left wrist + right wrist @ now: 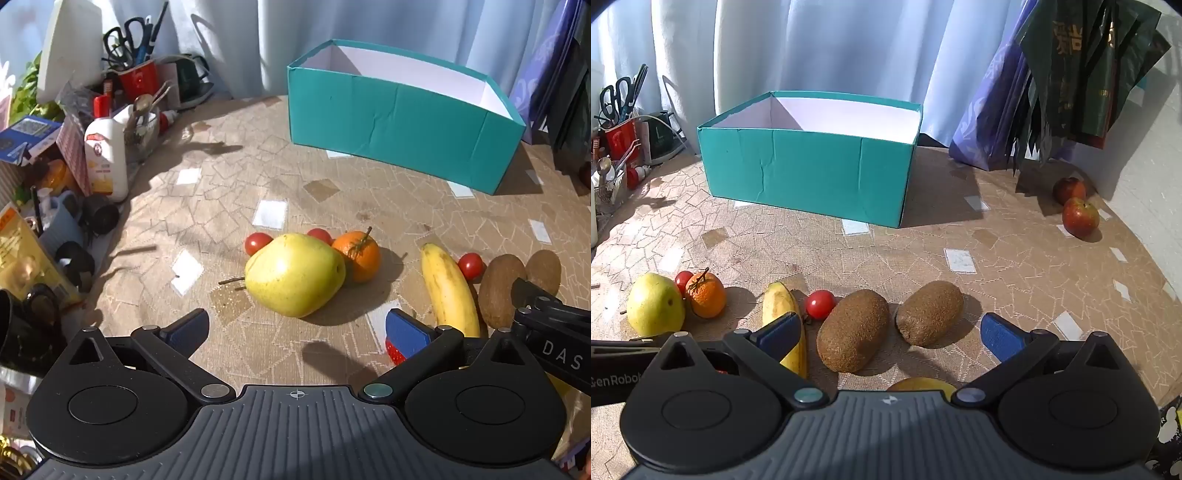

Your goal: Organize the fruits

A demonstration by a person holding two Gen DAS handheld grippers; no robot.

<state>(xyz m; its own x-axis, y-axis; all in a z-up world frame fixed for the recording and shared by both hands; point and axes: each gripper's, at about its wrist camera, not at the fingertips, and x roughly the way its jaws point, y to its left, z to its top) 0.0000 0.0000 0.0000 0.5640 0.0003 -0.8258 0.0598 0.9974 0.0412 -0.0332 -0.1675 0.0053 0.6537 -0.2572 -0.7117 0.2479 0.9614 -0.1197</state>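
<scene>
The table, under a beige cloth printed with a tile pattern, runs out ahead of both grippers, sunlit and shadowed. Biggest on it is the teal box, open-topped and white inside, standing well beyond the left gripper and off to its right; from the right wrist view the same box sits straight ahead and a little left, far past the fruit. The left gripper hangs above the cloth with its blue pads spread wide and nothing between them. Directly ahead of it lies the pear, yellow-green, on its side with the stem pointing left. Just behind the pear on the right, touching it, is the orange, and two cherry tomatoes peek out from behind the pear. To the right of the left gripper lies the banana, pointing away, with another cherry tomato beside it. The right gripper is likewise wide open and holds nothing; the two kiwis lie side by side just ahead of it, between the lines of its fingers, the nearer one to the left. Far off to its right, near the wall, sit two red apples, one behind the other. Something red lies partly hidden under the left gripper's right pad; what it is cannot be told.
</scene>
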